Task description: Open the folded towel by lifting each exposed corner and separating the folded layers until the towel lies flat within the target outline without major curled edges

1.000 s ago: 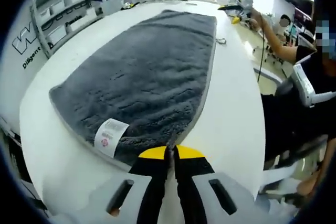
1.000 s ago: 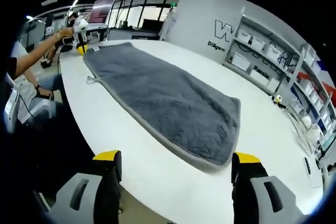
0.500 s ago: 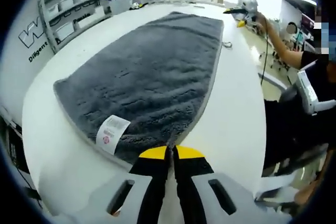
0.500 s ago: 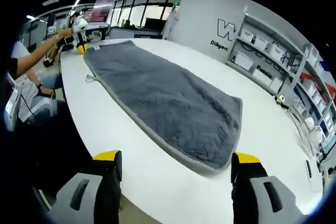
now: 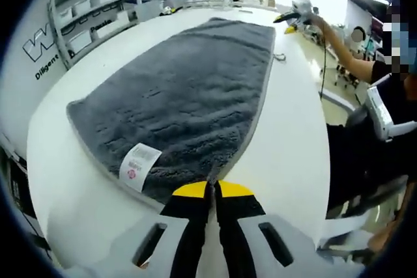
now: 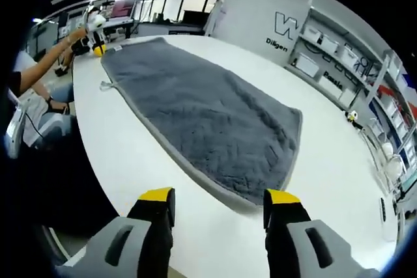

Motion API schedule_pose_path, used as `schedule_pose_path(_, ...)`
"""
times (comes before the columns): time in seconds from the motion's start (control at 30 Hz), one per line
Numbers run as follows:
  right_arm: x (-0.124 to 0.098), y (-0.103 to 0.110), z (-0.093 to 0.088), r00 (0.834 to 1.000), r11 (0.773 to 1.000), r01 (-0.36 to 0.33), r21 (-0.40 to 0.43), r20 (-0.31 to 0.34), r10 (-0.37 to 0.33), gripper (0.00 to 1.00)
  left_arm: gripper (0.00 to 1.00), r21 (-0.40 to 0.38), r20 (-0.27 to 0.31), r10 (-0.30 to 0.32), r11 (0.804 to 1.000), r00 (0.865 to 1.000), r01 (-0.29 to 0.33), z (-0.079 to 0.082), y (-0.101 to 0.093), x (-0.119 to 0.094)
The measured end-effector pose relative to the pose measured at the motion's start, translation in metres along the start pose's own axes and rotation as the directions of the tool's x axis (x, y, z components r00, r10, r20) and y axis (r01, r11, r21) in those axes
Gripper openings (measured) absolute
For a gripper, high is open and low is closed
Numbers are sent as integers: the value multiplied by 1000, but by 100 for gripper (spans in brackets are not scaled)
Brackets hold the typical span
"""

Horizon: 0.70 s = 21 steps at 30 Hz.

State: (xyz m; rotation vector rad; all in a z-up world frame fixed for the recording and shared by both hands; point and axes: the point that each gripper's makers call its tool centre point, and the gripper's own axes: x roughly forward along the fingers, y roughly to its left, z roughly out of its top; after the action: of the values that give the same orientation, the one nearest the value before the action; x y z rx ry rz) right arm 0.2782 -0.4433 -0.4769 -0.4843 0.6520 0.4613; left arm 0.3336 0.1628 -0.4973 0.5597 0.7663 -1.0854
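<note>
1. We cannot read the print on the white care label (image 5: 137, 163) of the grey towel (image 5: 189, 89); it is too small.
2. The closed jaws of the left gripper (image 5: 213, 190) cover the towel's near corner.
3. The wall lettering (image 6: 287, 24) is cut off by shelving (image 6: 345, 69).

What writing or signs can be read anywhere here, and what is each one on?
"W": large letter, cut off, on the white wall.
"Diligen": smaller wall lettering below it, cut off.
Tag on the grey towel: red mark and print, too small to read.
Shelf bin labels: blurred.
</note>
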Motion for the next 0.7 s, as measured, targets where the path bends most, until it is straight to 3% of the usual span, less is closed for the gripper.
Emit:
schedule_pose_path(0.1, 2, -8, -5, 1000, 1000, 19, -8, -15, -19, 35, 4, -2, 8, 1, 1000, 1000, -1, 0, -1, 0)
schedule_pose_path(0.27, 11, -9, -19, 997, 1000, -8, -29, -74, 6, 32, 4, -39, 32, -6, 999, 999, 7, 1, 1, 0)
schedule_pose_path(0.3, 11, -11, -13, 999, 1000, 1, -4, -36, -2, 29, 4, -43, 37, -6, 999, 999, 7, 1, 1, 0)
schedule_pose_path(0.43, 17, -17, -13, 999, 1000, 0, -11, -34, 0, 25, 4, -56, 52, -7, 998, 999, 10, 1, 0, 0)
schedule_pose_path(0.7, 24, -4, -9, 999, 999, -49, -6, -14, 49, 4, 3, -28, 99, 40, 999, 994, -38, 4, 1, 3)
